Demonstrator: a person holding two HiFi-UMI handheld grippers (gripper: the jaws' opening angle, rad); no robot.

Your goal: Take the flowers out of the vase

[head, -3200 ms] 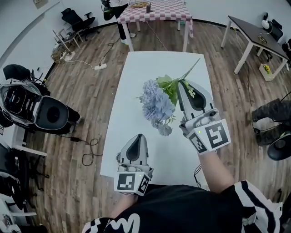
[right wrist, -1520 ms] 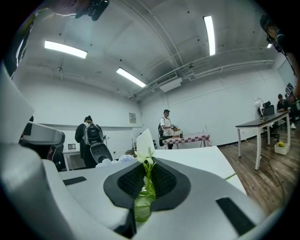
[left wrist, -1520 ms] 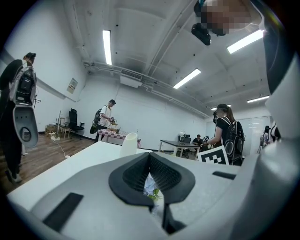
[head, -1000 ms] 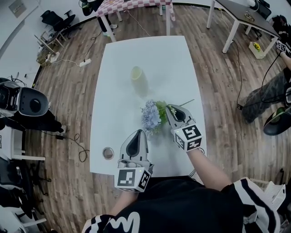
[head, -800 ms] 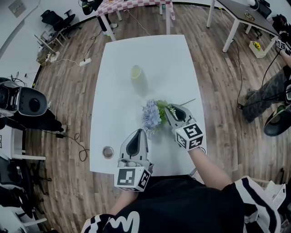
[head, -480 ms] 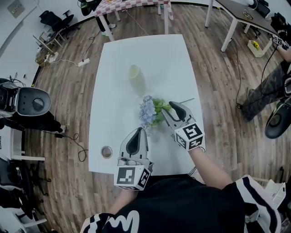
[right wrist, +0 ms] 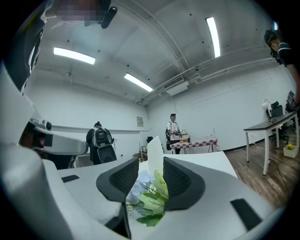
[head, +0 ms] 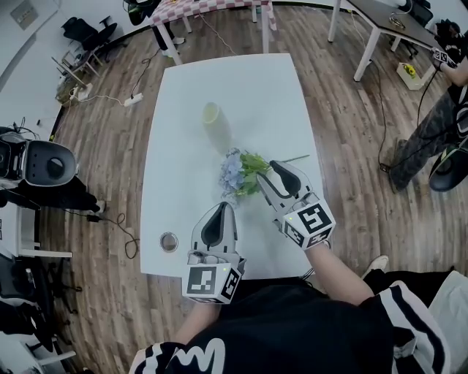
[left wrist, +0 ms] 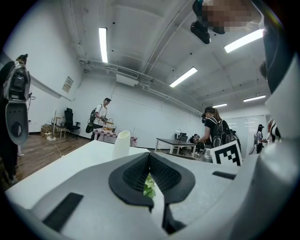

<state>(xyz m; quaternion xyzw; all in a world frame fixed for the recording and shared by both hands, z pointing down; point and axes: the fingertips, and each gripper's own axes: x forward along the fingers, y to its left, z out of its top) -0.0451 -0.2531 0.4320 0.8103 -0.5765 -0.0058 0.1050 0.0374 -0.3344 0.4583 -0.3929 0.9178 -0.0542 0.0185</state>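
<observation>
The blue and green flower bunch (head: 238,172) lies on the white table (head: 175,153), its stem (head: 295,158) pointing right. The cream vase (head: 212,117) stands upright beyond it, with nothing in it. My right gripper (head: 270,176) hovers over the stem end; its jaws have just been opening and now stand open. Past their gap in the right gripper view show the flowers (right wrist: 147,192) and the vase (right wrist: 155,150), and the pads touch neither. My left gripper (head: 219,207) is shut near the table's front edge. The left gripper view shows a leaf (left wrist: 149,185) past its tips and the vase (left wrist: 123,144).
A small round metal disc (head: 169,241) lies near the table's front left corner. Grey equipment (head: 44,164) stands on the floor at left, with cables beside it. A checkered table (head: 212,6) and a dark table (head: 373,16) stand further off. A person (head: 442,117) is at right.
The right gripper's jaws have opened off the flower stems and it has lifted slightly and drawn back. The bunch now rests on the table. The left gripper has stayed put.
</observation>
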